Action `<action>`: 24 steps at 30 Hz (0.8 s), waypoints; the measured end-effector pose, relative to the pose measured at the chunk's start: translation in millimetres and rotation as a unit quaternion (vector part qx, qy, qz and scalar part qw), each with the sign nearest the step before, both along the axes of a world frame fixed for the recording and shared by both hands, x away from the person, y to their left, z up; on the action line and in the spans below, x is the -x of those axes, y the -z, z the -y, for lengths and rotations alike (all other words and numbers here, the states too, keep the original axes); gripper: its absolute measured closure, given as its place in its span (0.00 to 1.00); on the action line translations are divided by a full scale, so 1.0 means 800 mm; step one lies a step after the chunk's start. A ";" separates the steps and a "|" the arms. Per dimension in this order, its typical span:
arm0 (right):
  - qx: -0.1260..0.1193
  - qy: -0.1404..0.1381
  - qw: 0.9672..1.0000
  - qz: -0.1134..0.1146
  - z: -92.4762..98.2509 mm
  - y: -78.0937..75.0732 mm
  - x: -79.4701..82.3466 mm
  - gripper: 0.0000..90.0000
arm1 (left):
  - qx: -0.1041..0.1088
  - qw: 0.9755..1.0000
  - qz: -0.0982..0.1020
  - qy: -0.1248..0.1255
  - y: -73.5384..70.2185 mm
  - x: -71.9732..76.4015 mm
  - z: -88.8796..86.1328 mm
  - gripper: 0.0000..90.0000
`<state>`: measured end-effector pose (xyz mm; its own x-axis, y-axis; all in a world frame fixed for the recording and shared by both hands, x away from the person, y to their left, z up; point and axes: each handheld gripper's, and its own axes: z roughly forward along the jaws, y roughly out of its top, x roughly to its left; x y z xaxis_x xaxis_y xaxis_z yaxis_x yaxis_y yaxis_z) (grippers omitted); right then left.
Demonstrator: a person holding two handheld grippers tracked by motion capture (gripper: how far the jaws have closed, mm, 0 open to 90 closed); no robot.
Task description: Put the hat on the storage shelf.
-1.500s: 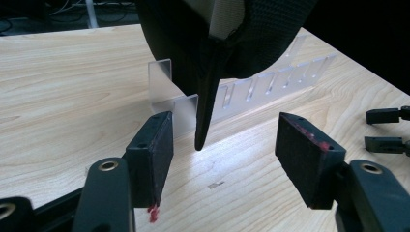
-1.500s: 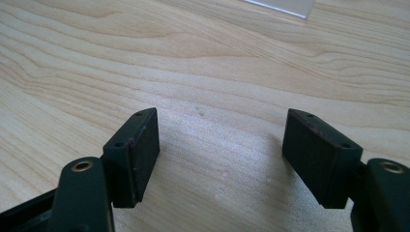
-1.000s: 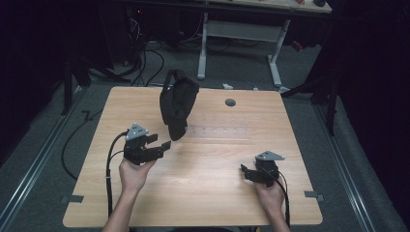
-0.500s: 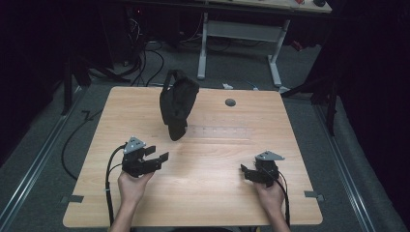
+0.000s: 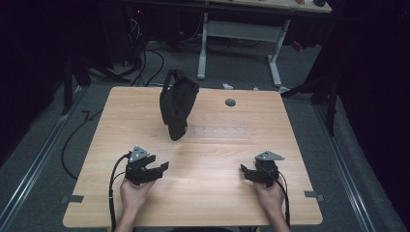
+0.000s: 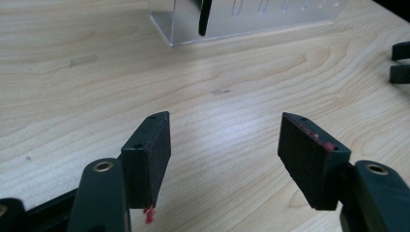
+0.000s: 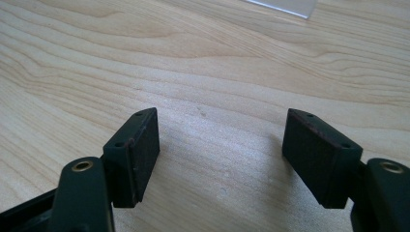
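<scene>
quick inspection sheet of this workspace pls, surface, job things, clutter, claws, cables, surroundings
surface: light wood table, bare between the hands; round dark grommet near the far edge.
job's things: black bag hanging over a clear acrylic stand mid-table.
clutter: nothing seen.
grippers: left claw open, nothing between its jaws, low over the table; right claw open, nothing between its jaws.
cables: a black cable trails from the left claw; floor cables lie beyond the table.
surroundings: dark room, white-framed desk behind, grey floor.

Black fabric bag (image 5: 177,104), upright and slumped, on clear stand (image 5: 217,132), table's far middle
</scene>
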<state>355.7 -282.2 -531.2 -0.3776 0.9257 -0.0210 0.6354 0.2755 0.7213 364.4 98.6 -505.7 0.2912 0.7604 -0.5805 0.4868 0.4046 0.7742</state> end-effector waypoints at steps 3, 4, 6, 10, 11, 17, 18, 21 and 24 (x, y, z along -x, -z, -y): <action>0.000 0.000 1.000 0.000 0.000 0.000 0.000 0.33 | -0.015 1.000 -0.001 0.000 0.008 0.001 0.002 0.40; 0.000 0.000 1.000 0.000 0.000 0.000 0.000 0.33 | -0.022 1.000 -0.001 0.000 0.010 0.002 0.003 0.40; 0.000 0.000 1.000 0.000 0.000 0.000 0.000 0.33 | -0.029 1.000 0.000 -0.003 0.015 0.002 0.005 0.40; 0.000 0.000 1.000 0.000 0.000 0.000 0.000 0.33 | -0.047 0.999 0.001 -0.005 0.026 0.003 0.010 0.40; 0.000 0.000 1.000 0.000 0.000 0.000 0.000 0.33 | -0.062 0.998 0.001 -0.003 0.032 0.003 0.014 0.40; -0.001 0.000 1.000 0.000 0.000 0.000 0.000 0.33 | -0.089 0.996 0.005 -0.002 0.048 0.004 0.021 0.38; -0.001 0.000 1.000 0.000 0.000 0.000 0.000 0.33 | -0.092 0.996 0.008 -0.003 0.049 0.005 0.023 0.38; -0.001 0.000 1.000 0.000 0.000 0.000 0.000 0.33 | -0.098 0.995 0.009 -0.002 0.050 0.005 0.024 0.38; -0.001 0.000 1.000 0.000 0.000 0.000 0.000 0.33 | -0.105 0.994 0.010 0.002 0.050 0.006 0.026 0.35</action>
<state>355.6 -281.9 -531.3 -0.3783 0.9255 -0.0196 0.6356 0.2751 0.7213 359.5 78.1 -546.0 0.3040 0.8632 -0.4032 0.4711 0.2316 0.8511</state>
